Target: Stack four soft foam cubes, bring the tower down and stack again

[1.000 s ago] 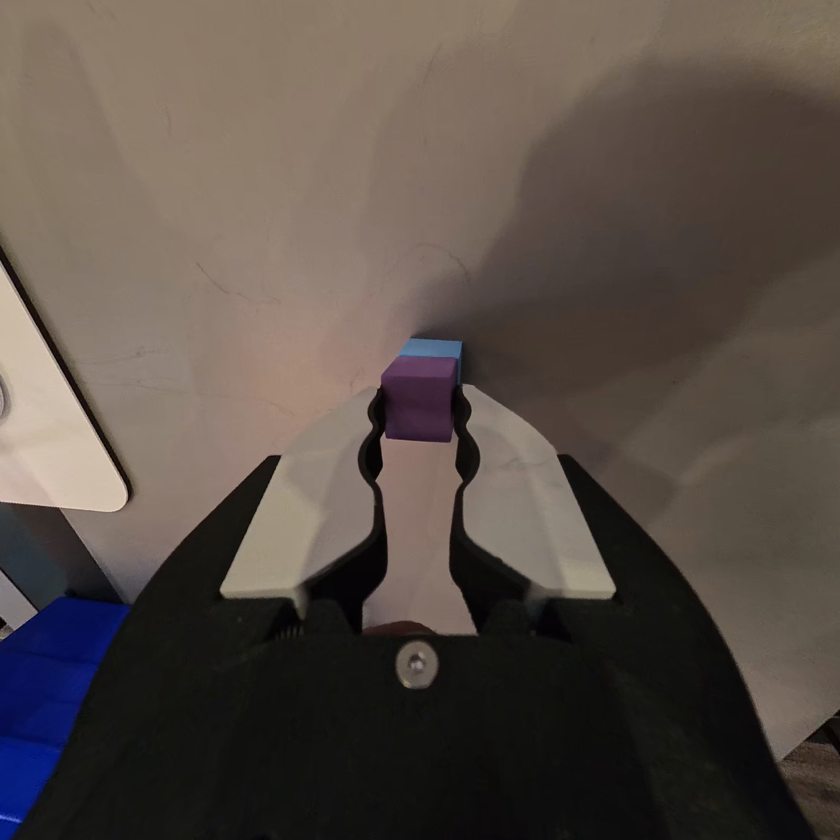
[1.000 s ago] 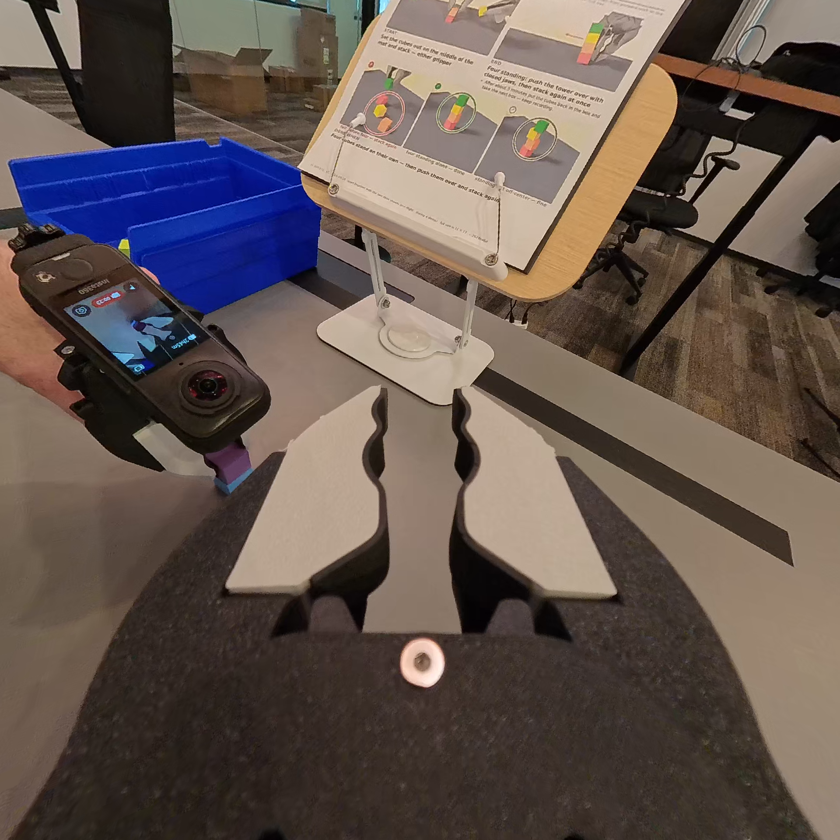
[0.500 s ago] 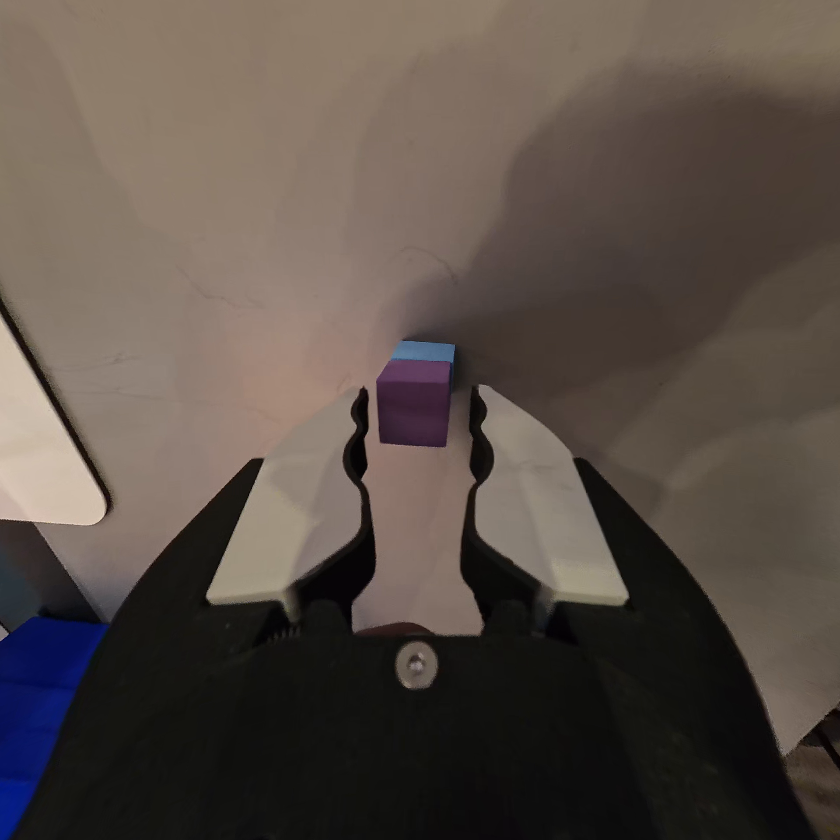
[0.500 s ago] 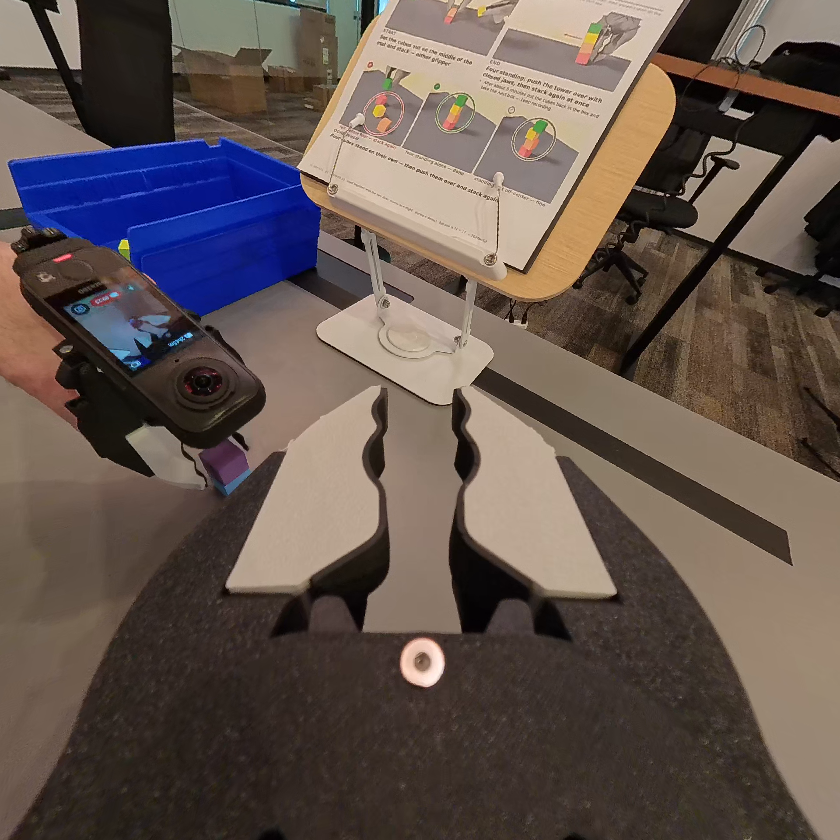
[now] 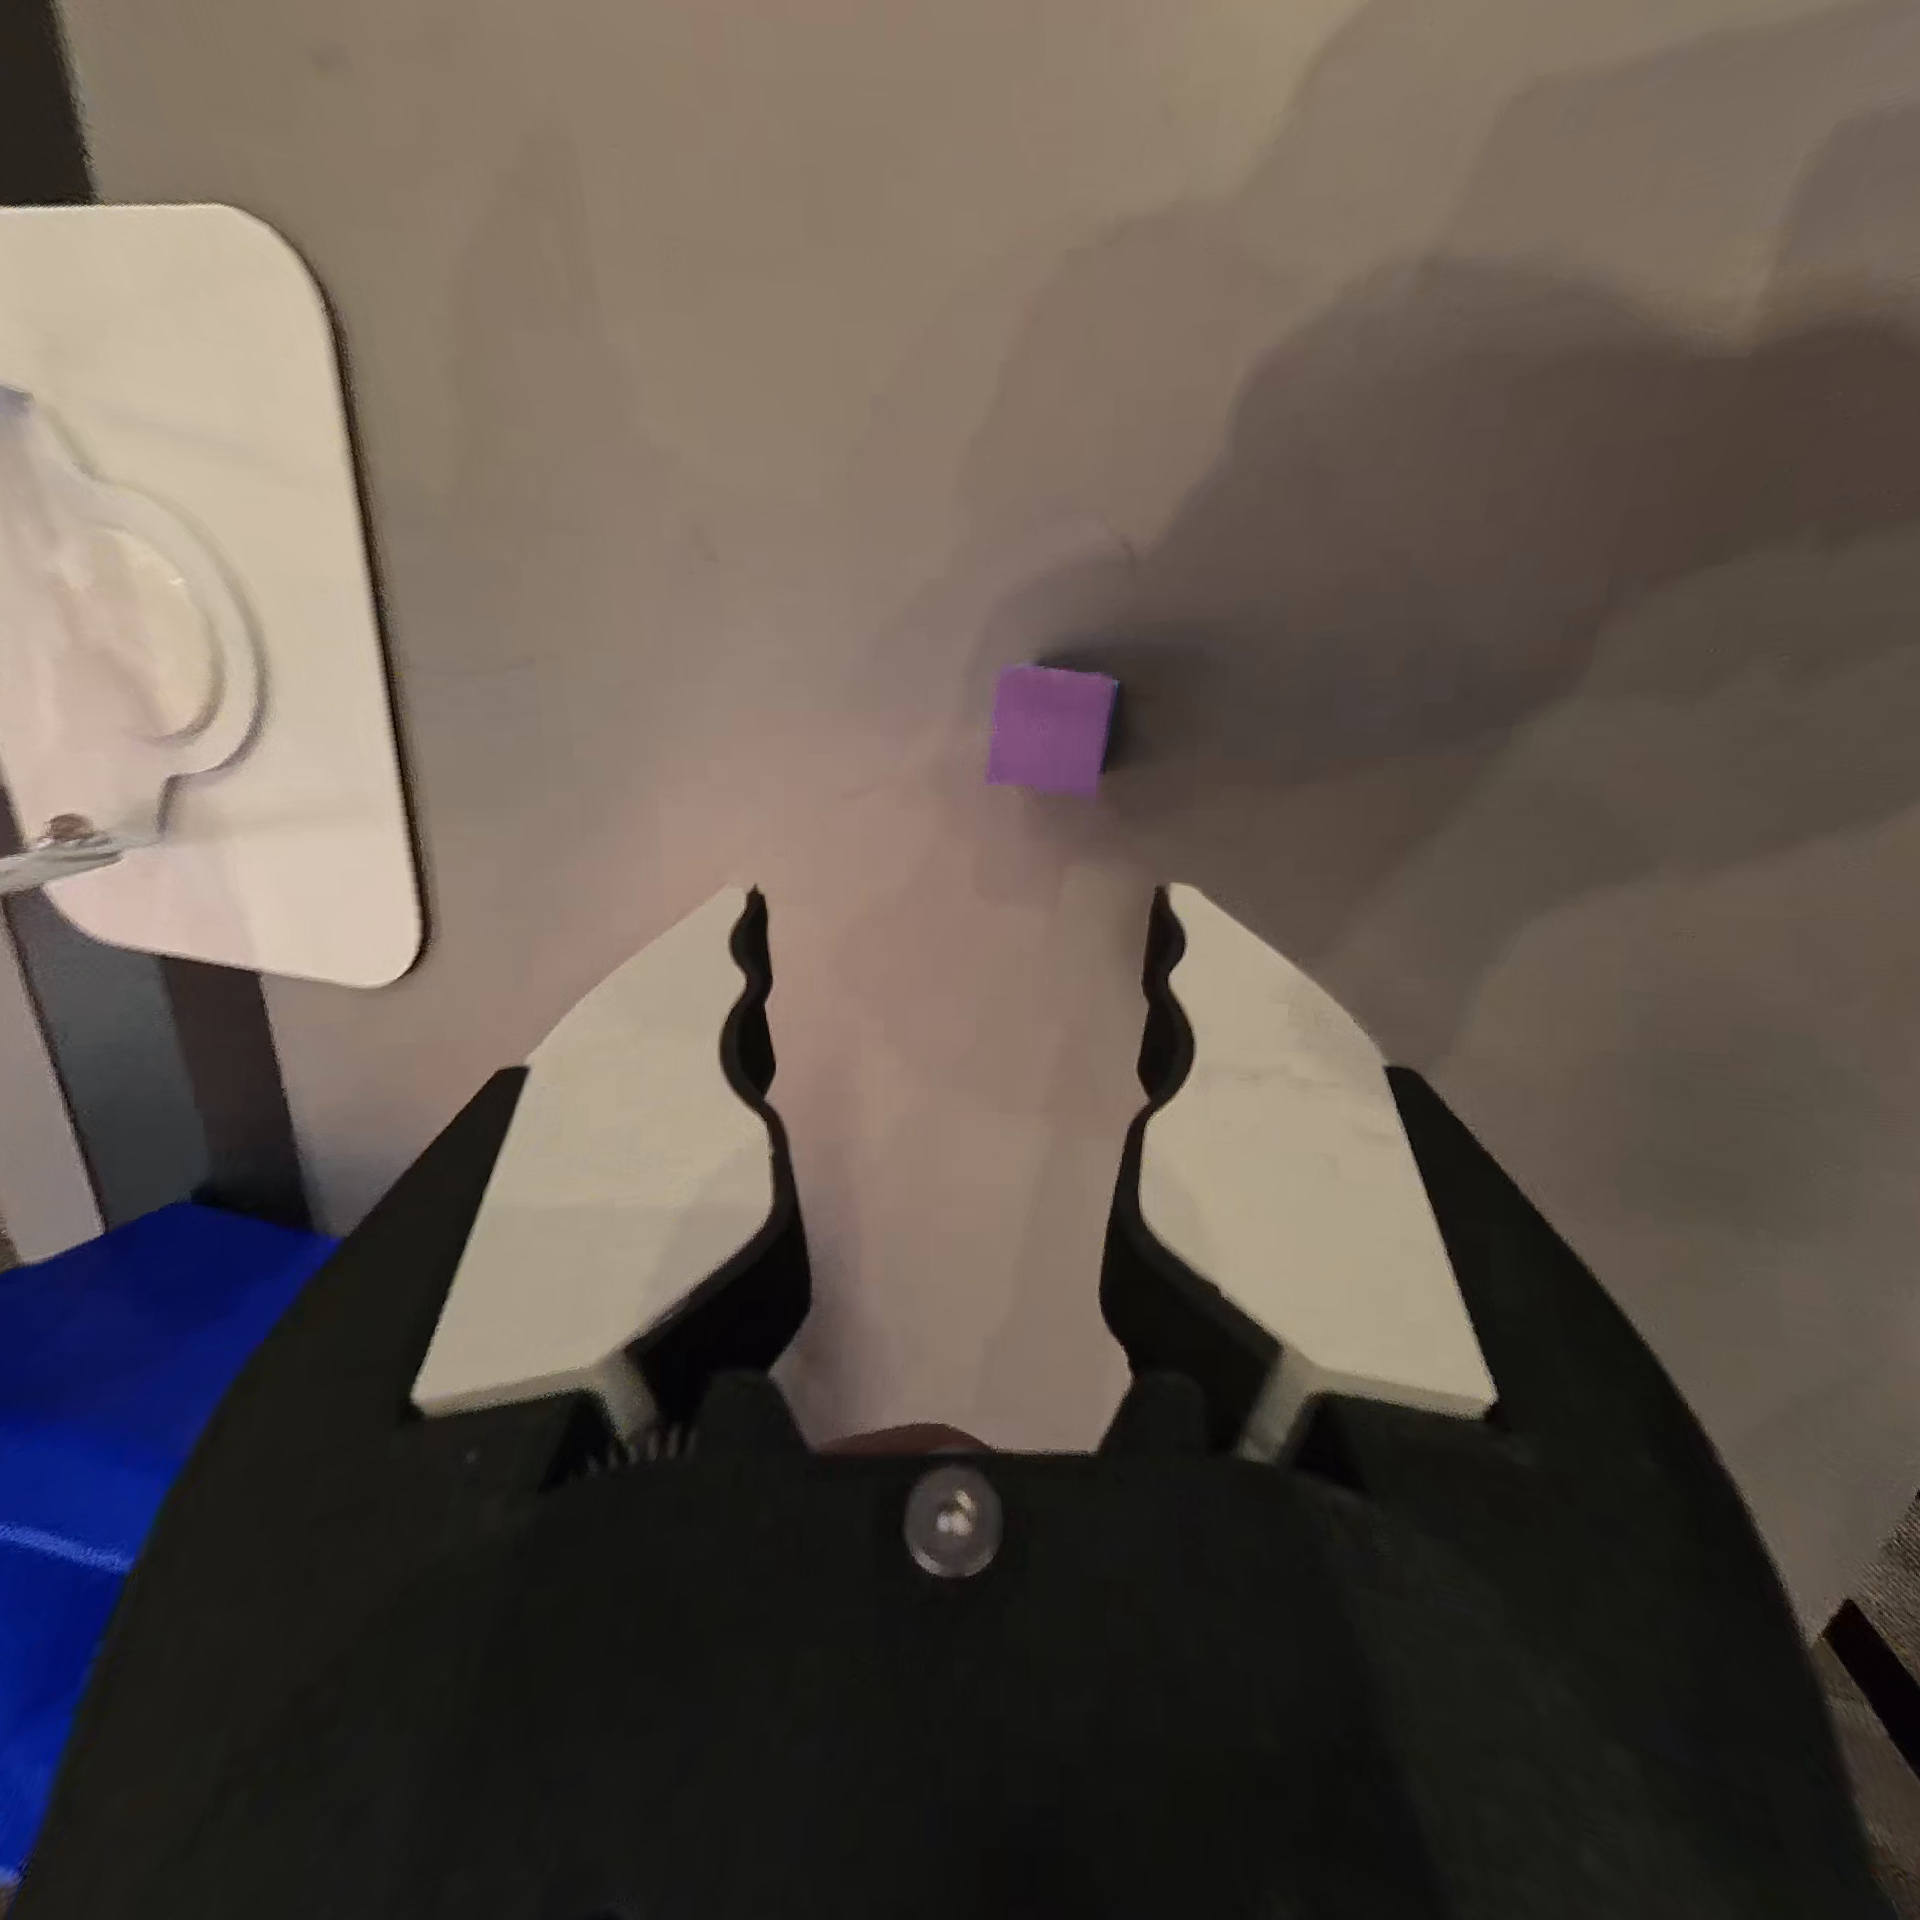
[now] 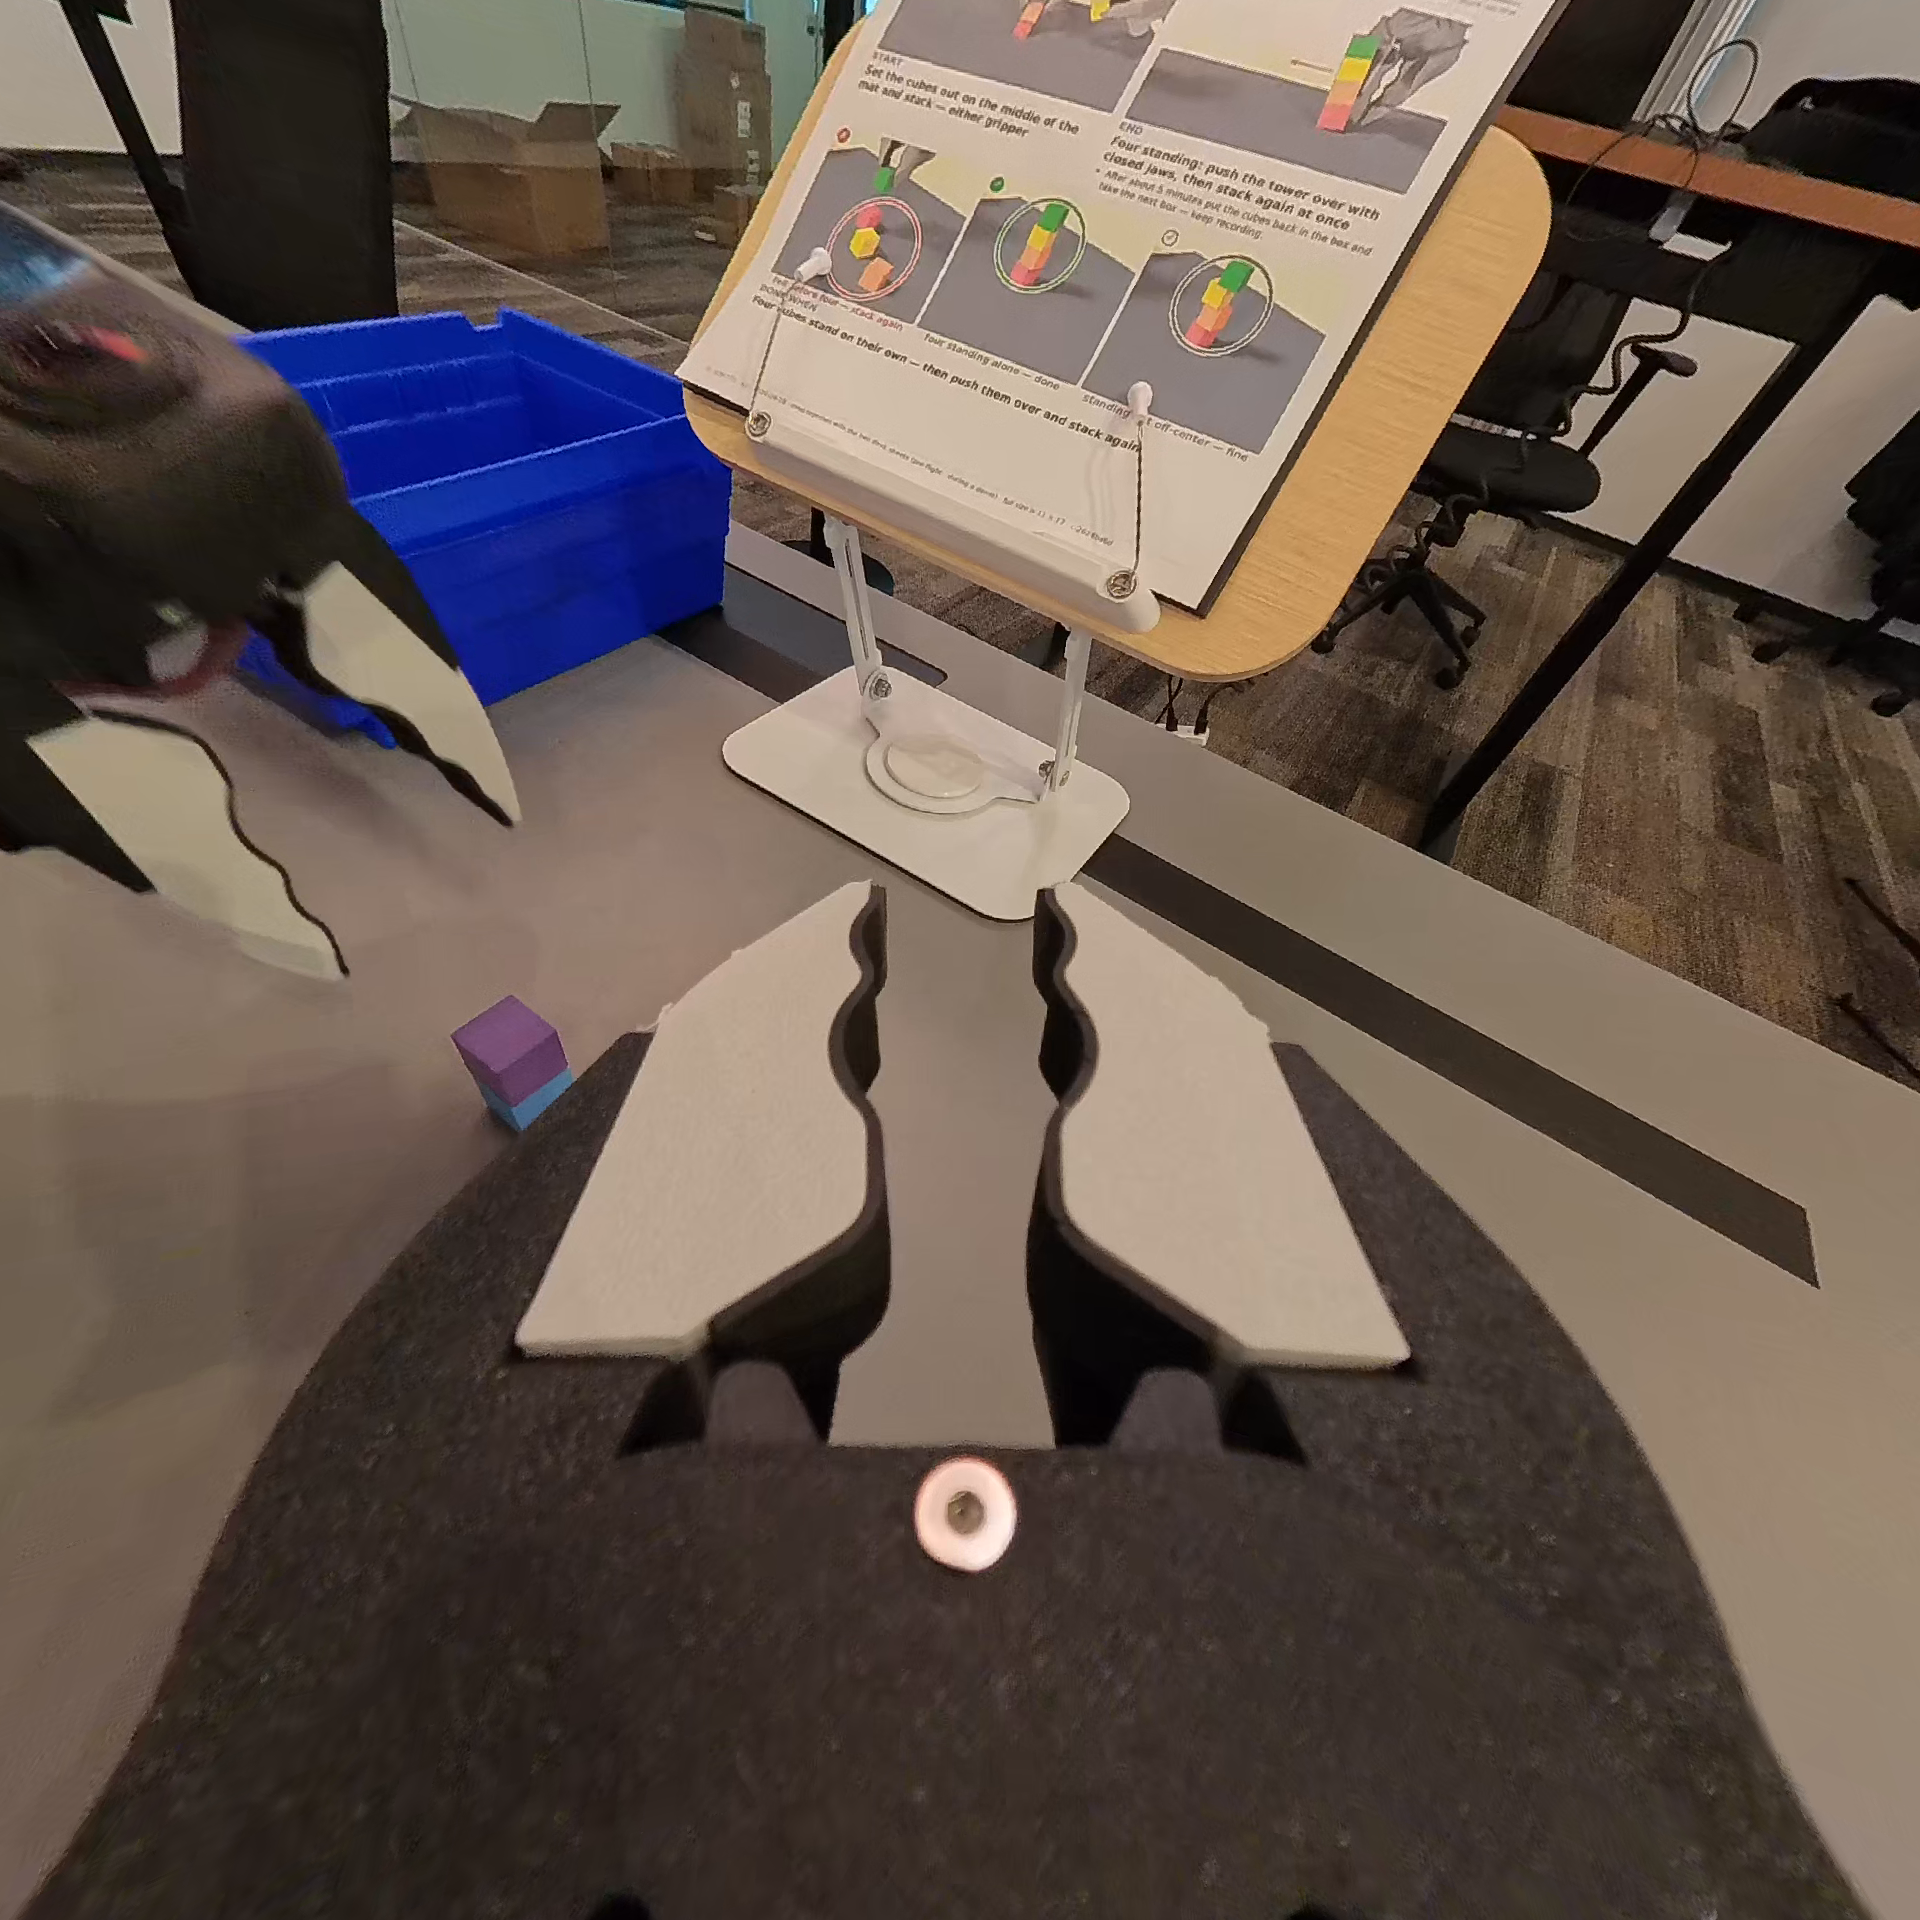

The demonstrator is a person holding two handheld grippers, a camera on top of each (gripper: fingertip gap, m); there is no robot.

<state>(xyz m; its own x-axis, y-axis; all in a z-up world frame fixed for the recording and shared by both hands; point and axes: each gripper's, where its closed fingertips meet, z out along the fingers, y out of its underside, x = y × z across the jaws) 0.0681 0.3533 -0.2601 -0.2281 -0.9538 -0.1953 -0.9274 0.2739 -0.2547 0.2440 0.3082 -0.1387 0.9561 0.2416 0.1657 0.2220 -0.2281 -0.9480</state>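
A purple foam cube (image 5: 1051,732) stands on a light blue cube, whose edge barely shows beneath it in the left wrist view. In the right wrist view the purple cube (image 6: 509,1044) sits on the blue cube (image 6: 530,1101) on the grey table (image 6: 623,831). My left gripper (image 5: 958,904) is open and empty, raised above and back from the stack; it also shows blurred in the right wrist view (image 6: 416,883). My right gripper (image 6: 956,904) is open with a narrow gap, nothing between its pads, hovering to the right of the stack.
A blue bin (image 6: 499,468) stands at the back left. A wooden stand with an instruction sheet (image 6: 1122,260) rests on a white base (image 6: 935,800), which also shows in the left wrist view (image 5: 208,582). A dark strip (image 6: 1455,1049) crosses the table. One gripper's finger ends stand about 20 cm off the other's. To reach the purple foam cube (image 5: 1051,732) in a straight line is about 5 cm for my left fingers, about 20 cm for my right. Seen from the right wrist view (image 6: 499,1034) as well.
My left gripper opened, let go of the purple cube on the blue one, and pulled up and away. The right gripper has not moved.
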